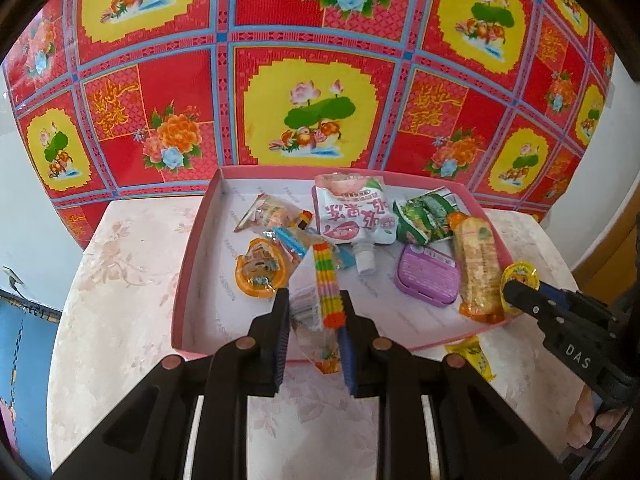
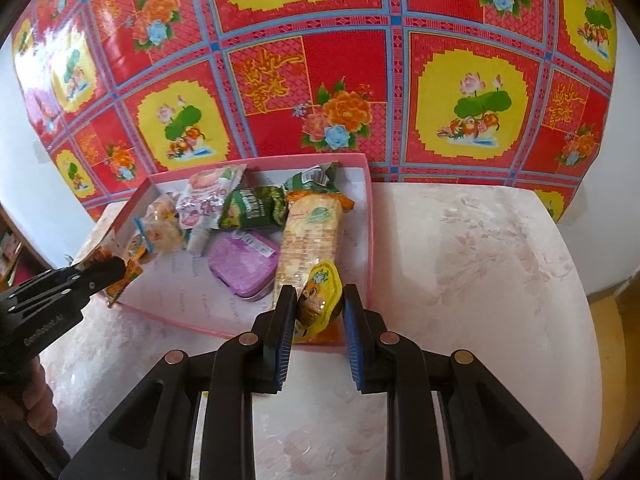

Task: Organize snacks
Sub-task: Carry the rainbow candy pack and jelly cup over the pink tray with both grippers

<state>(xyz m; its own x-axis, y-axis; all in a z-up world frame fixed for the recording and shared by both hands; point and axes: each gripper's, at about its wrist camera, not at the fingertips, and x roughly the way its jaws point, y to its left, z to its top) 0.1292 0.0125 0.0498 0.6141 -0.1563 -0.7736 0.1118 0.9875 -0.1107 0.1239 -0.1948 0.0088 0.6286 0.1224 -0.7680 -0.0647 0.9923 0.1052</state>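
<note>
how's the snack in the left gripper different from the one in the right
The left gripper holds a long rainbow-striped candy pack in clear wrap; the right gripper holds a small yellow jelly cup. The candy pack is narrow and flexible, the jelly cup squat and rounded. Both are pinched between shut fingers over the near edge of the pink box.

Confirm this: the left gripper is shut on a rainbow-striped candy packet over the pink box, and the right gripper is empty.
Wrong on the right gripper: the right wrist view shows it shut on a yellow jelly cup. The left gripper is indeed shut on the rainbow-striped candy packet over the pink box.
</note>
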